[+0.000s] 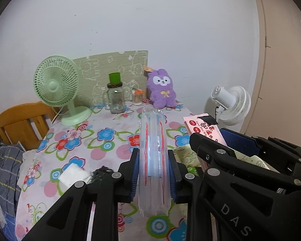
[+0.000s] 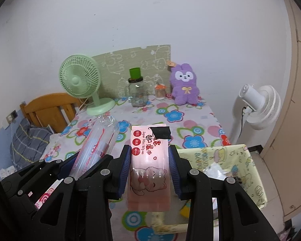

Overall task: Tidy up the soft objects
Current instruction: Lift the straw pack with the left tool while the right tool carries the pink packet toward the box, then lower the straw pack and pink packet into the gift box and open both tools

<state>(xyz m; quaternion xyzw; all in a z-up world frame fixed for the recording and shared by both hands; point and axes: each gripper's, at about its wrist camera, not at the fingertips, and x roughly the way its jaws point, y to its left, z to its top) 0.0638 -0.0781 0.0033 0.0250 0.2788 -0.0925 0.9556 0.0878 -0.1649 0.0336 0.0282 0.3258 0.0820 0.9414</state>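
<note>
While both grippers sit side by side over the near end of the table (image 2: 190,108), each has a pack clamped. Left gripper (image 1: 153,172): blue pads pressed onto a clear pack (image 1: 153,160) with red lines, held on edge, sticking out toward the far wall. Right gripper (image 2: 149,170): jaws closed on a pink wipes pack (image 2: 148,160), cat print facing up, a black tape patch (image 2: 160,132) at its far end. Both packs are off the floral cloth, above it.

Right of the wipes, at the table's near right edge: yellow box (image 2: 249,160), open top, something white and crumpled inside, can't tell what. Near left on the cloth: white wad (image 1: 73,173) touching a dark tangled thing (image 1: 102,172).

Far end, left to right: green fan (image 2: 80,80), glass jar (image 2: 137,94) with a green cup (image 2: 135,72) on top, small jar (image 2: 160,92), purple plush (image 2: 184,84) upright against the wall. White fan (image 2: 259,106) stands off the table to the right. Wooden bed frame (image 2: 47,108) and grey plaid bedding (image 2: 27,140) on the left.
</note>
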